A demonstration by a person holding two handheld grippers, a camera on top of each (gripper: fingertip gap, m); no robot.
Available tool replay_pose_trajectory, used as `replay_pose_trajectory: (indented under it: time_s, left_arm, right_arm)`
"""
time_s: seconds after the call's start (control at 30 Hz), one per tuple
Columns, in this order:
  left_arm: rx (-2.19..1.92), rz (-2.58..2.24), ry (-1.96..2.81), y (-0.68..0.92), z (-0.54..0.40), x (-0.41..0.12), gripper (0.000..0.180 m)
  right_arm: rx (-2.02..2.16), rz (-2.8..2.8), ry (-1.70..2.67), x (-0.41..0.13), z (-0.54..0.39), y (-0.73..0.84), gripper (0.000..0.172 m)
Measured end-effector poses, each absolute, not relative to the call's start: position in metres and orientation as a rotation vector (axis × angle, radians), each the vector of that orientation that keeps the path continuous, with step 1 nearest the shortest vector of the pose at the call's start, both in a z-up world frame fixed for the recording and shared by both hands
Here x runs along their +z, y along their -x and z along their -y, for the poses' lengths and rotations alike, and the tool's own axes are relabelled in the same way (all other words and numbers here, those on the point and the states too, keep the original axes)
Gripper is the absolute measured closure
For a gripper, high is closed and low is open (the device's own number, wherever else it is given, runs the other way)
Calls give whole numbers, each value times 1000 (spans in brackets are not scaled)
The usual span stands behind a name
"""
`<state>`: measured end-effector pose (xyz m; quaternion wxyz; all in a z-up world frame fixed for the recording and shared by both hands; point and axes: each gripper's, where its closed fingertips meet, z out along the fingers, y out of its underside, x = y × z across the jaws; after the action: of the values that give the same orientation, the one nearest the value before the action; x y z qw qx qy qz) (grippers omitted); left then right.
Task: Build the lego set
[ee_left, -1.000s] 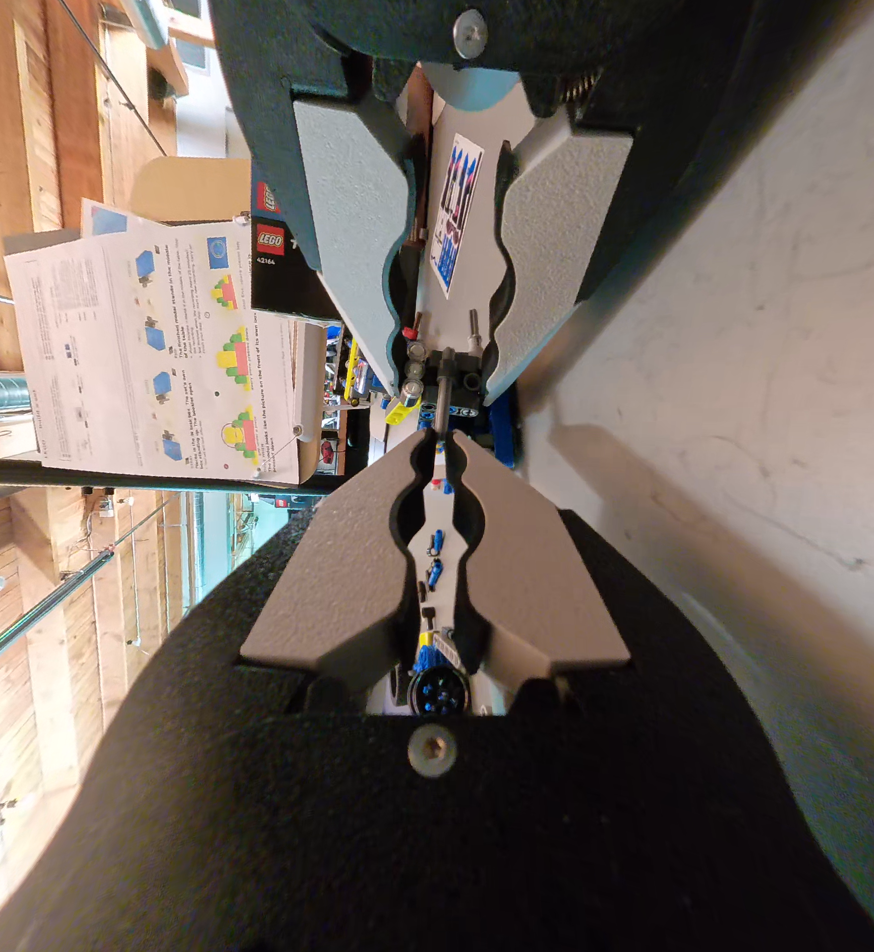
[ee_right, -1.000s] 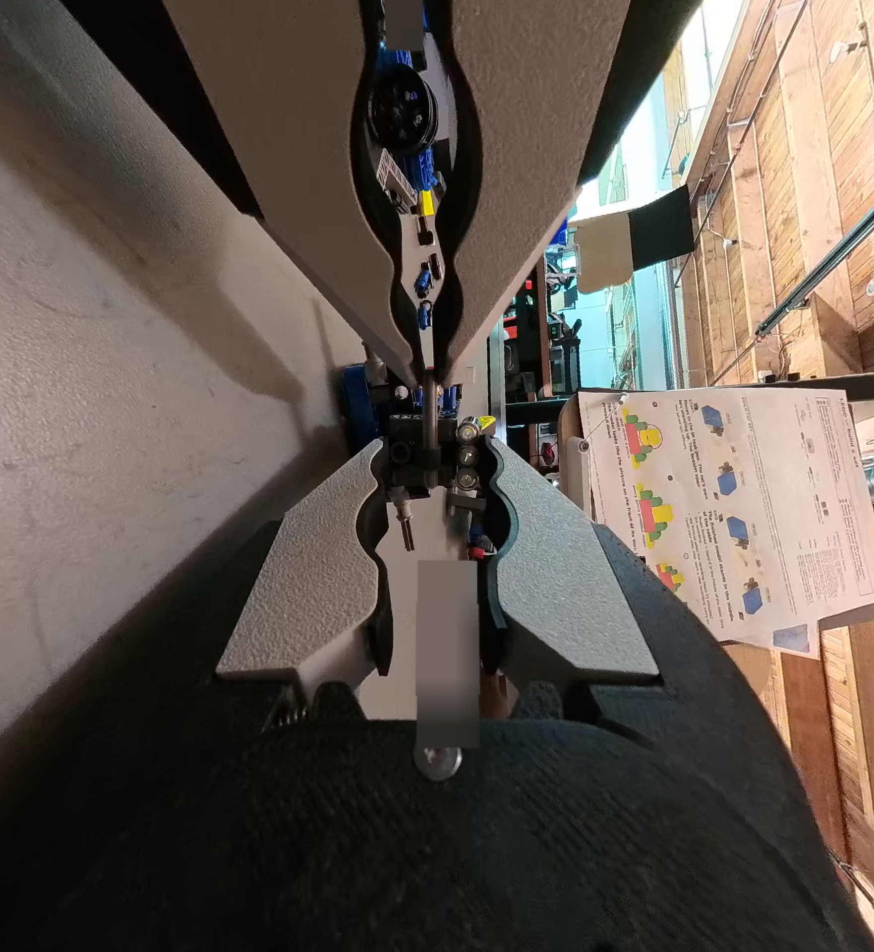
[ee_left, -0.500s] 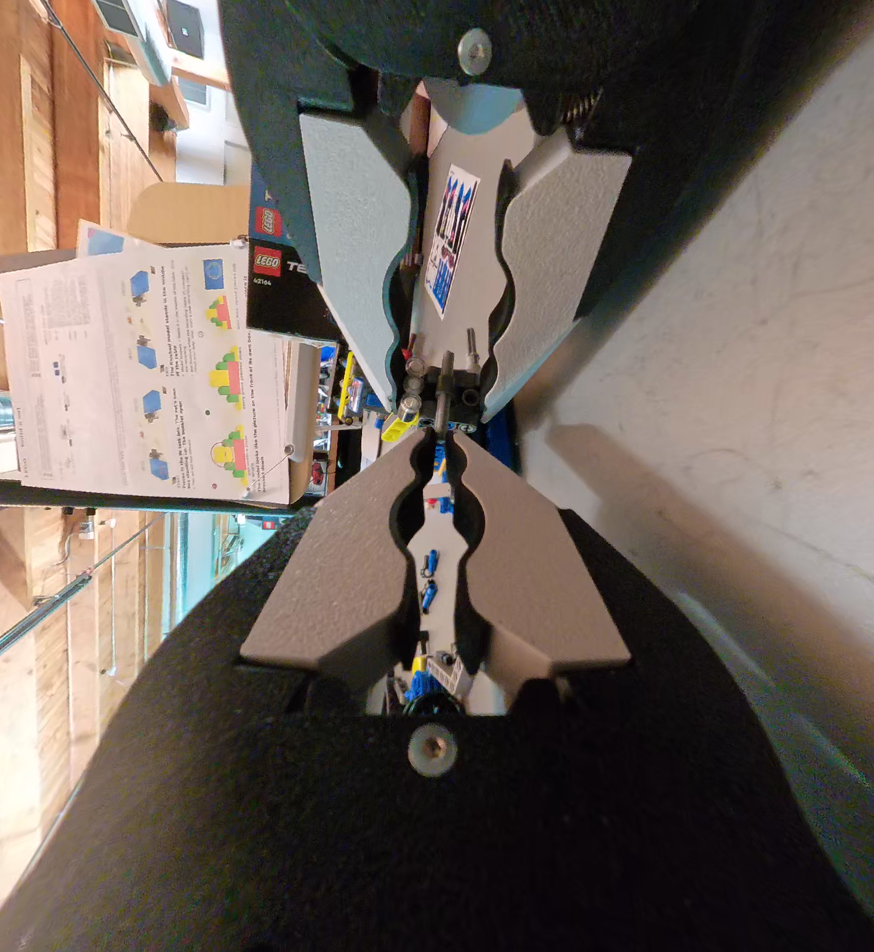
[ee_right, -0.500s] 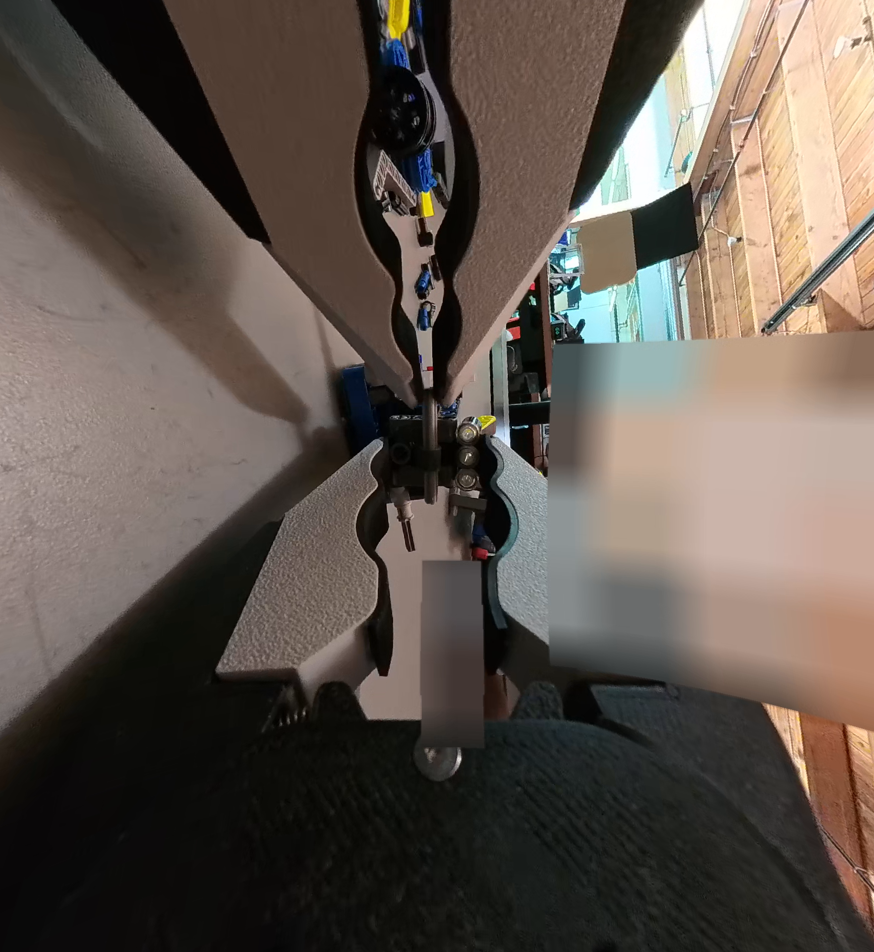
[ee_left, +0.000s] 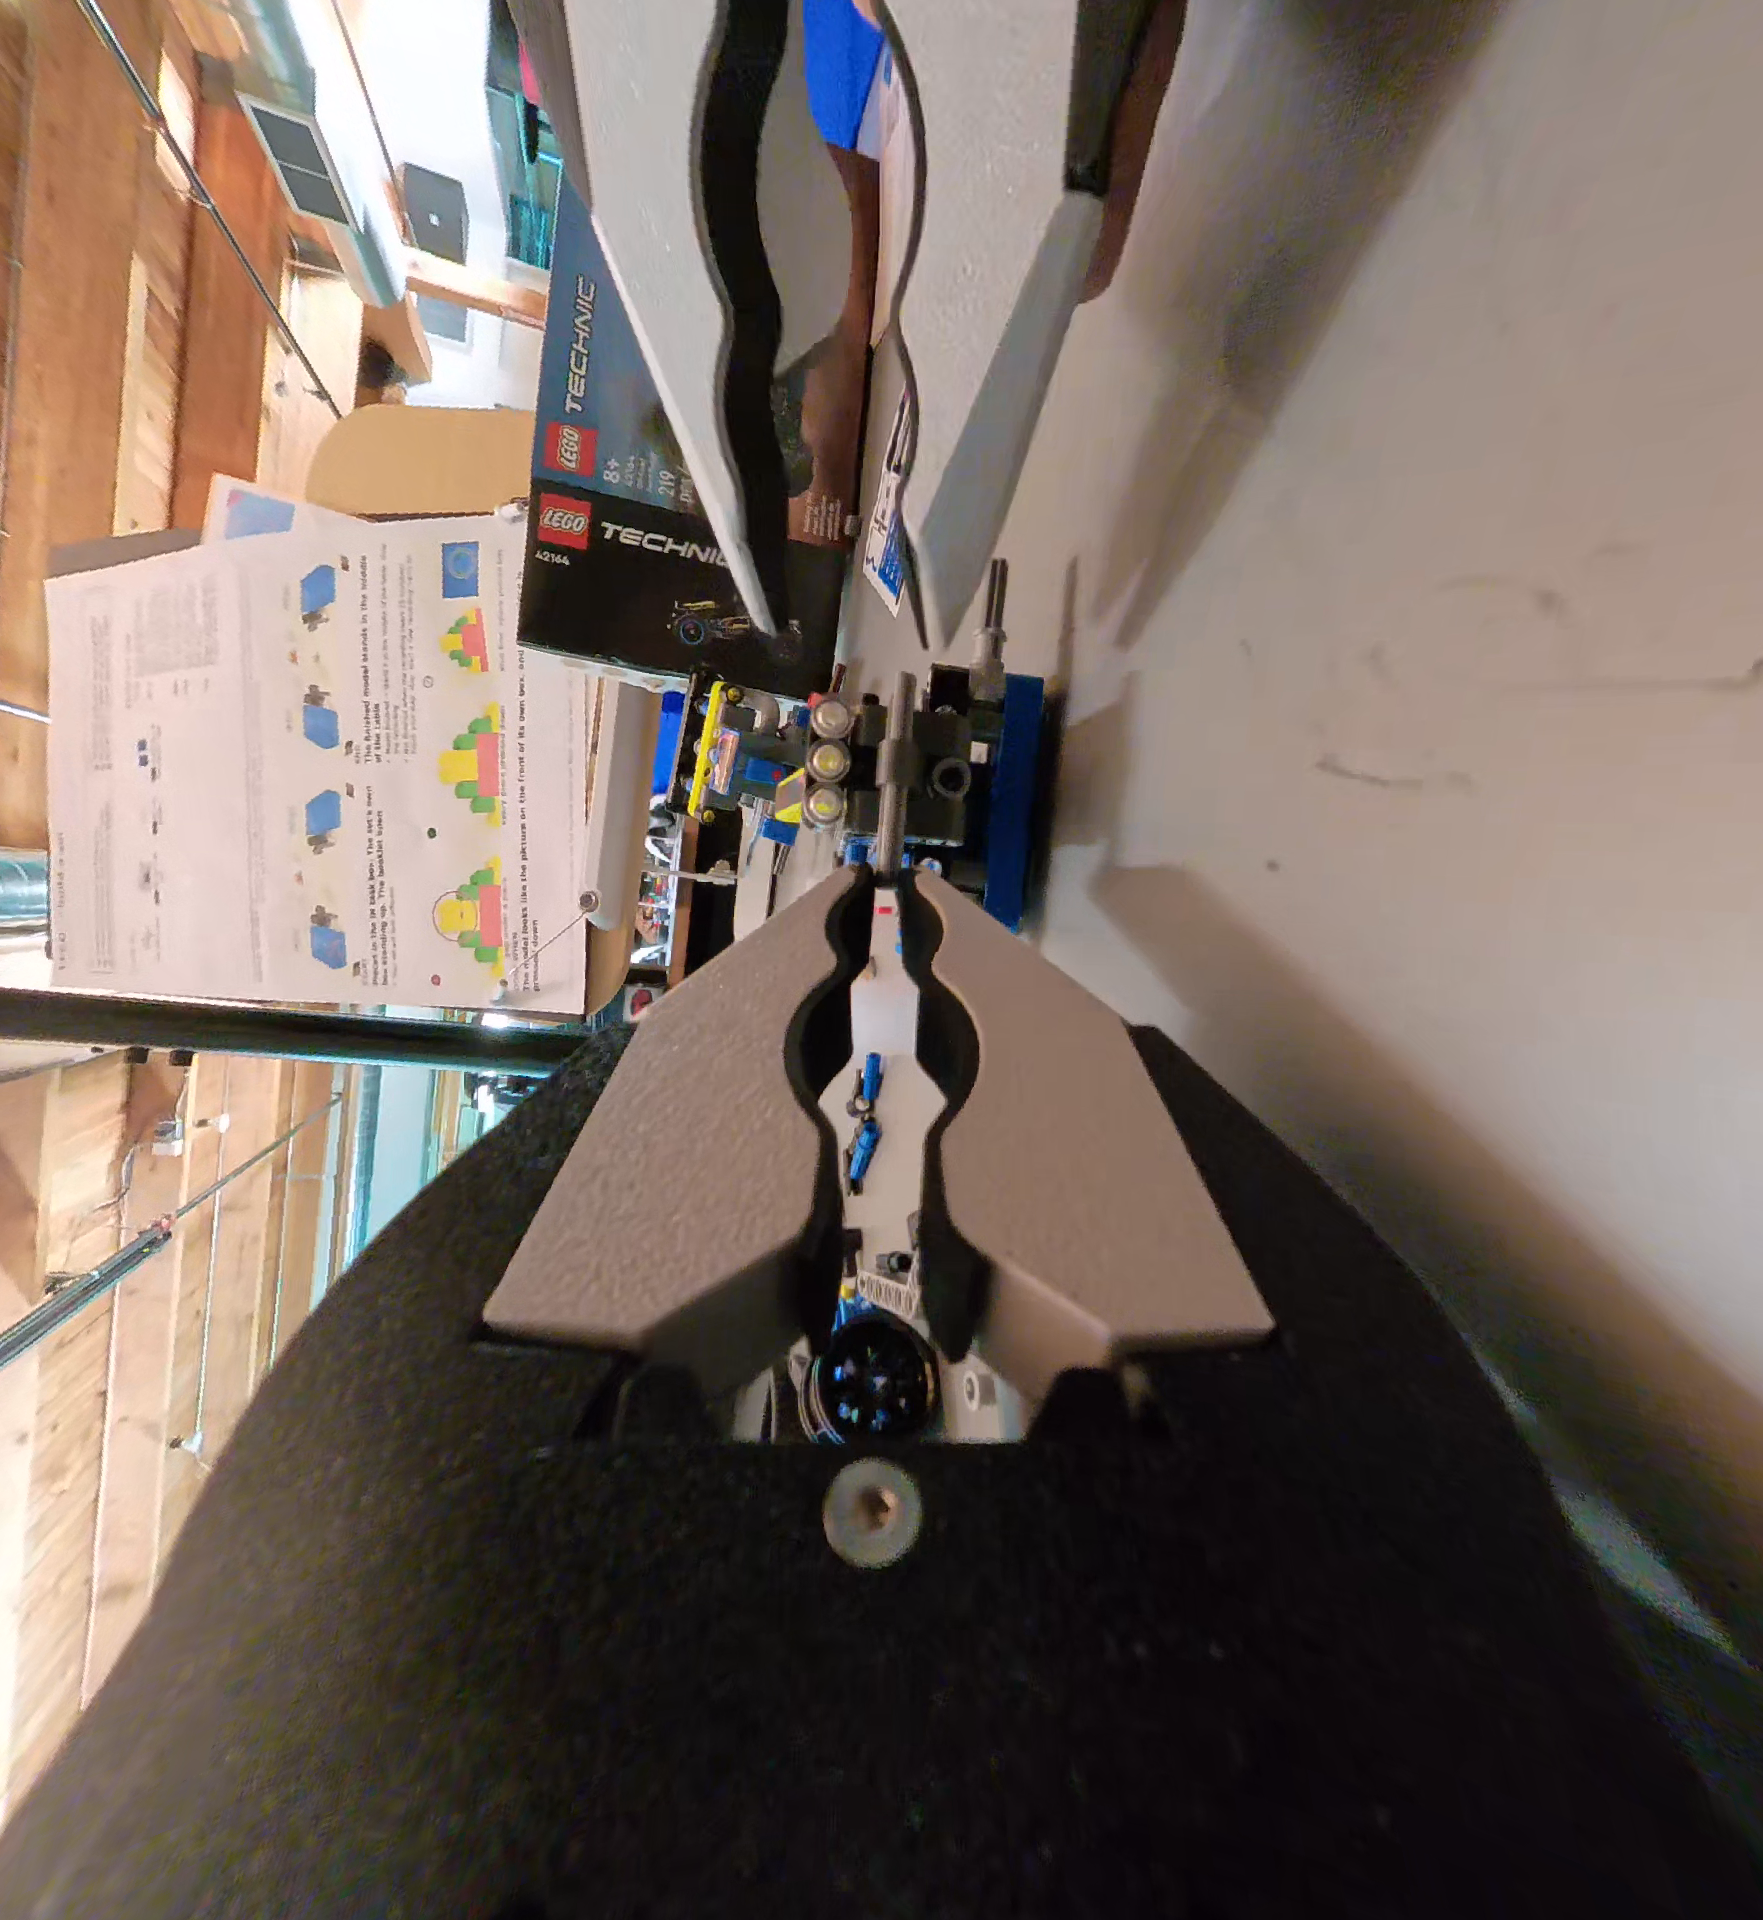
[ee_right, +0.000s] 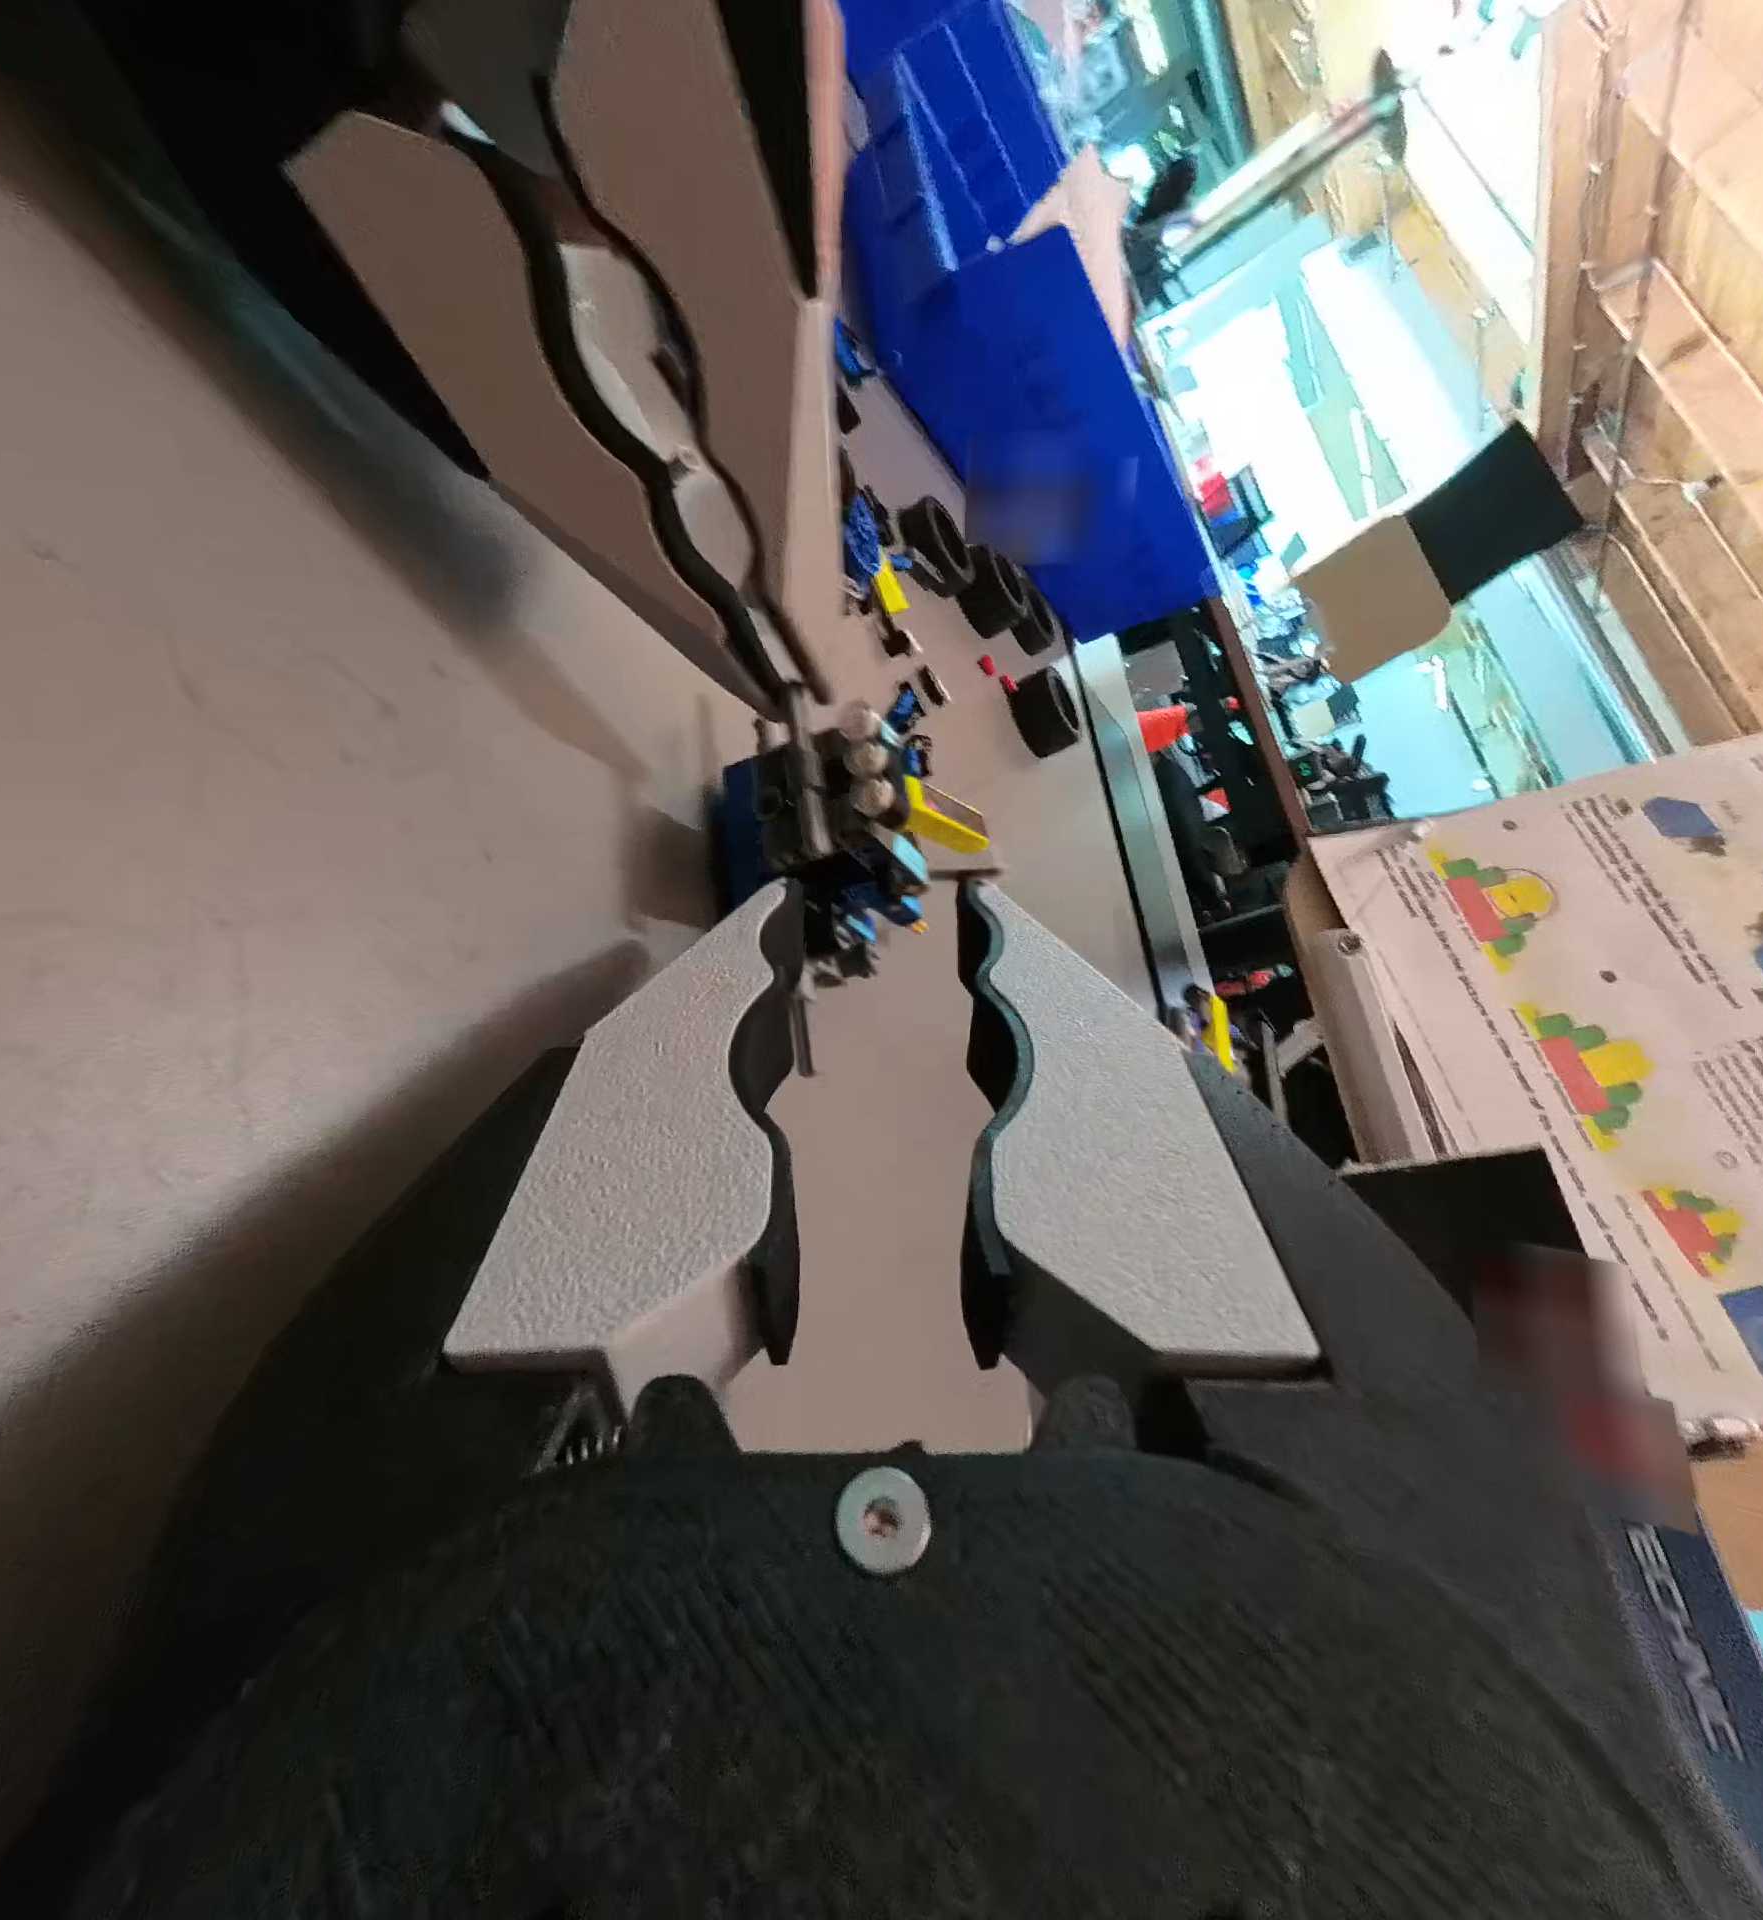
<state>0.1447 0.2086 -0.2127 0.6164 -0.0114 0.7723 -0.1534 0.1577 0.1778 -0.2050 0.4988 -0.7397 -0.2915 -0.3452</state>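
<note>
The left tool (ee_left: 887, 883) is clenched on the near end of a thin grey axle (ee_left: 896, 774) that runs through a small black, blue and yellow brick-built model (ee_left: 918, 758) (a half-finished vehicle, by the look of it) resting on the pale surface (ee_left: 1428, 727). Three silvery round studs (ee_left: 827, 756) sit on the model's side next to the axle, and a blue plate forms its base. The right tool (ee_right: 872, 904) is released: its jaws stand apart, one fingertip (ee_right: 773, 914) just beside the model's lower end, the other clear of it, so nothing braces the model. Loose parts lie on the surface beyond: black tyres (ee_right: 1002, 597), a yellow piece (ee_right: 887, 587), small blue pins, and a blue bin (ee_right: 1012, 343) behind them. An instruction sheet (ee_left: 305, 769) on cardboard and a dark set box (ee_left: 648, 582) stand at the back. The risk is that, with only the axle pinched, any pull or twist from the left tool could drag the light model across the surface, tip it, or slip the axle out of its hole; a sideways nudge from the open right tool might knock pieces loose.
</note>
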Motion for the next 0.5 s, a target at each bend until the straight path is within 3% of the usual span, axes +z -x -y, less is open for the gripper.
replay_pose_trajectory:
  time_s: [0.2, 0.5]
  left_arm:
    - [-353, -1802, 79, -142, -211, -217, 166]
    - [-346, -1815, 104, -138, -212, -219, 175]
  right_arm:
    - [-935, 824, 1749, -208, -186, -149, 127]
    - [-1035, 963, 1699, -211, -200, -141, 134]
